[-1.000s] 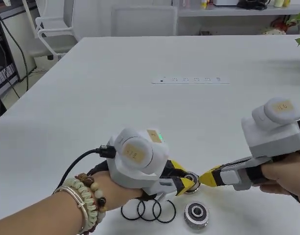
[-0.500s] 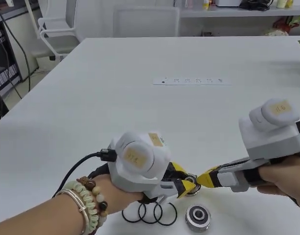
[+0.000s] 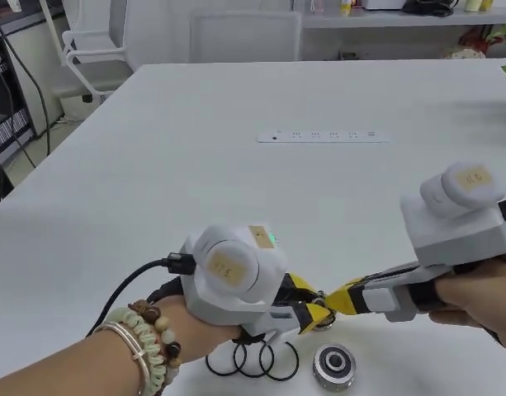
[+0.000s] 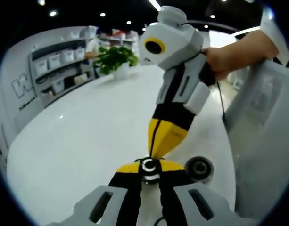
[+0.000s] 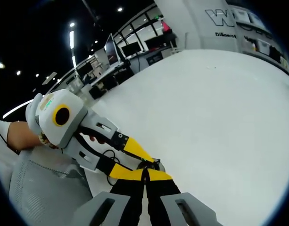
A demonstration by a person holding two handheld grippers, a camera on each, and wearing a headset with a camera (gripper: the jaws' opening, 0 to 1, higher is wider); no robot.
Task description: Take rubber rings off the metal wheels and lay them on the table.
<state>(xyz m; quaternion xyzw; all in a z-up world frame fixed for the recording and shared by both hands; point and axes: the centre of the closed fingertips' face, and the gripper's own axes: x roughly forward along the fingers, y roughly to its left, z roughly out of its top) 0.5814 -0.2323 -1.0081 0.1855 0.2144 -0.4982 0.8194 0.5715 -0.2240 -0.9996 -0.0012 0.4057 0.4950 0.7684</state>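
My left gripper (image 3: 313, 313) is shut on a small metal wheel (image 3: 322, 318) held just above the white table (image 3: 236, 190). In the left gripper view the wheel (image 4: 150, 169) sits between the yellow tips, with a black rubber ring around it. My right gripper (image 3: 328, 302) comes in from the right. Its tips are pressed together on the ring at the wheel's rim (image 5: 153, 165). Three black rubber rings (image 3: 253, 359) lie side by side on the table below my left hand. A second metal wheel (image 3: 333, 365) lies flat next to them, and it is also in the left gripper view (image 4: 199, 168).
A white power strip (image 3: 323, 136) lies across the middle of the table. A chair (image 3: 244, 37) stands at the far edge and another chair (image 3: 92, 45) at the far left corner. A black cable (image 3: 133, 276) trails from my left gripper.
The right gripper has moved left until its tips meet the wheel held in the left gripper. The rings and the second wheel on the table have stayed put.
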